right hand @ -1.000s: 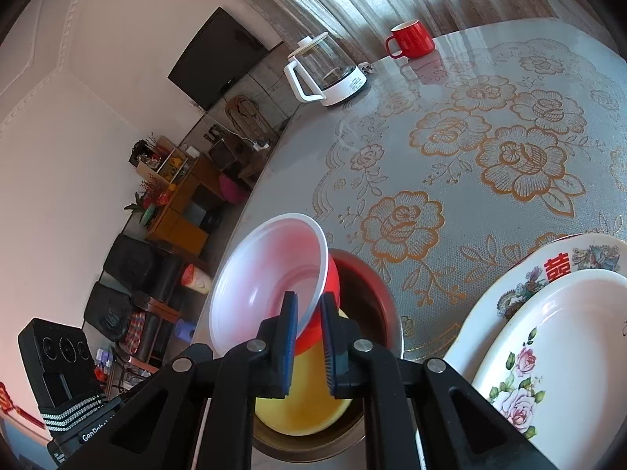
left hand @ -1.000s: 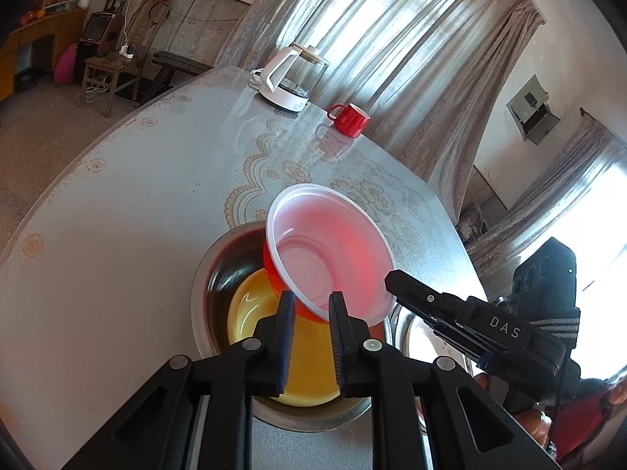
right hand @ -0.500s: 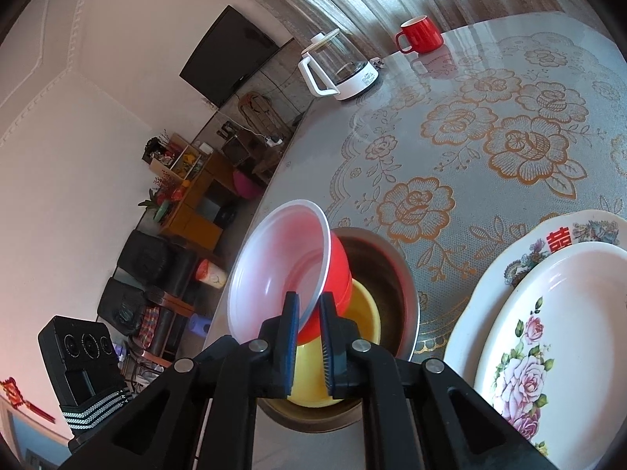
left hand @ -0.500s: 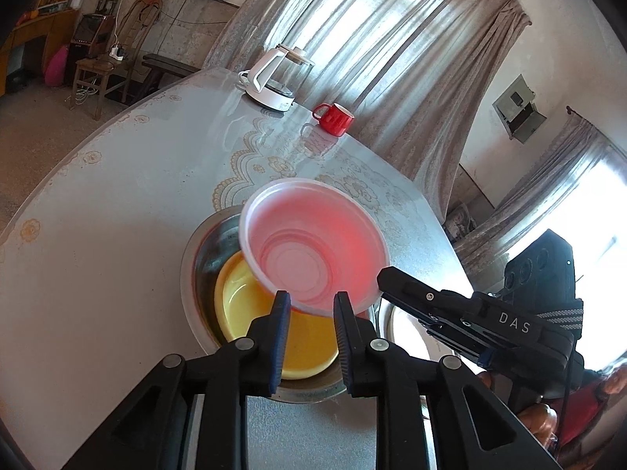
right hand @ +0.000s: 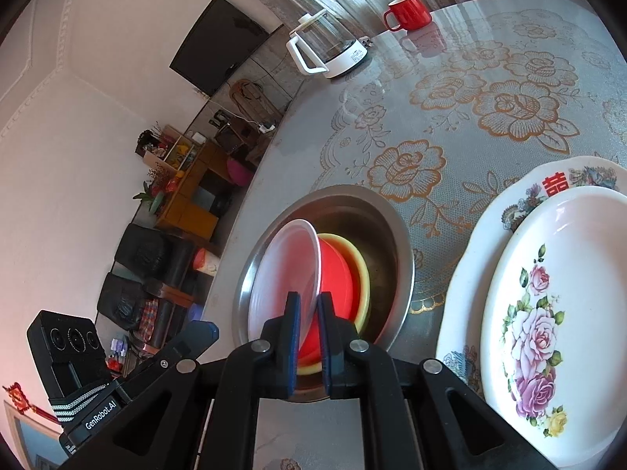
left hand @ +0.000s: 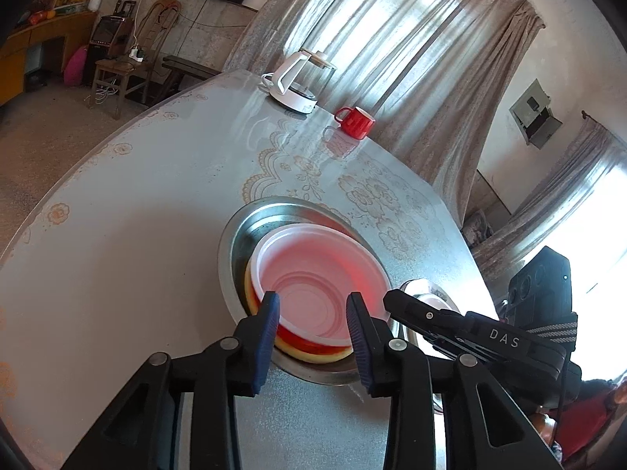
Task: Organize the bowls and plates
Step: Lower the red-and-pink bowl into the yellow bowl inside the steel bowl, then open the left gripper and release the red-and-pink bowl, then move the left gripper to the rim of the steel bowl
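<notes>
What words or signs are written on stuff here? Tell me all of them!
"DAS": on the right tool, left wrist view.
"GenRobot.AI": on the left tool's body, right wrist view.
Red "囍" sign: on the big plate.
Kettle base print: too small to read.

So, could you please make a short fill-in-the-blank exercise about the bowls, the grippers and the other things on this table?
1. The stacked bowls sit inside a ____ basin.
2. The right gripper is shut on the rim of the ____ bowl.
3. Under the red bowl lies a ____ bowl.
4. Beside the kettle stands a red ____.

Missing words: metal; white; yellow; mug
</notes>
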`<move>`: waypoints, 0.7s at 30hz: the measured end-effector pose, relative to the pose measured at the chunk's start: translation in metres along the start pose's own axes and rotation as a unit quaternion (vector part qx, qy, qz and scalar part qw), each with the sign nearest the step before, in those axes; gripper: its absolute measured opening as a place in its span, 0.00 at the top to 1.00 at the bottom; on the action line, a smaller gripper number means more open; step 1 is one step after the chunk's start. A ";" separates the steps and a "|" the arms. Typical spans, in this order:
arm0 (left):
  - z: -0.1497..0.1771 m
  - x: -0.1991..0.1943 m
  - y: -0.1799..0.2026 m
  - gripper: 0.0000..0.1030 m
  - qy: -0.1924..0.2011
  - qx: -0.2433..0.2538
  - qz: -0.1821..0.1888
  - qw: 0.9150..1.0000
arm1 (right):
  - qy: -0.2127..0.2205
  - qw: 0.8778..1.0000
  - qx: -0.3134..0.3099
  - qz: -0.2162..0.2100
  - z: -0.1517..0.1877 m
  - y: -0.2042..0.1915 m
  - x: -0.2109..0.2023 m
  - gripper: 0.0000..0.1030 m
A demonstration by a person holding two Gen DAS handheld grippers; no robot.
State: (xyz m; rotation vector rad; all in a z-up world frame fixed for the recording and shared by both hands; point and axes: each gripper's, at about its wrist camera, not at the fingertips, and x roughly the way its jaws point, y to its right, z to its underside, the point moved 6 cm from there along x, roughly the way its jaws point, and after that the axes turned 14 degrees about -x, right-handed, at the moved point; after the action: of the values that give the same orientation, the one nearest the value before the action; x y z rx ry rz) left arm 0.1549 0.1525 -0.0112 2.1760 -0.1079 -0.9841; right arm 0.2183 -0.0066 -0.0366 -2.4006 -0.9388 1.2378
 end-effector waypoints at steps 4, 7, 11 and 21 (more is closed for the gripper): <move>0.002 0.001 -0.003 0.56 -0.002 -0.004 -0.003 1.000 | -0.009 1.000 -0.007 0.022 0.004 0.001 0.005 0.92; 0.001 0.000 -0.005 0.54 0.003 -0.003 -0.008 1.000 | -0.015 0.999 -0.021 0.034 0.007 -0.001 0.007 0.92; 0.003 0.002 -0.006 0.52 0.003 0.001 -0.017 1.000 | -0.026 0.993 -0.070 0.091 0.009 -0.006 0.010 0.91; 0.006 0.007 -0.004 0.51 0.002 0.019 -0.037 0.999 | -0.031 0.985 -0.113 0.126 0.013 -0.005 0.010 0.89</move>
State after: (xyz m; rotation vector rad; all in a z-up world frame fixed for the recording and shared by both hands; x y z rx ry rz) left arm 0.1551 0.1493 -0.0212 2.2310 -0.0445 -1.0261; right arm 0.2098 0.0035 -0.0481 -2.7440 -0.8534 1.3638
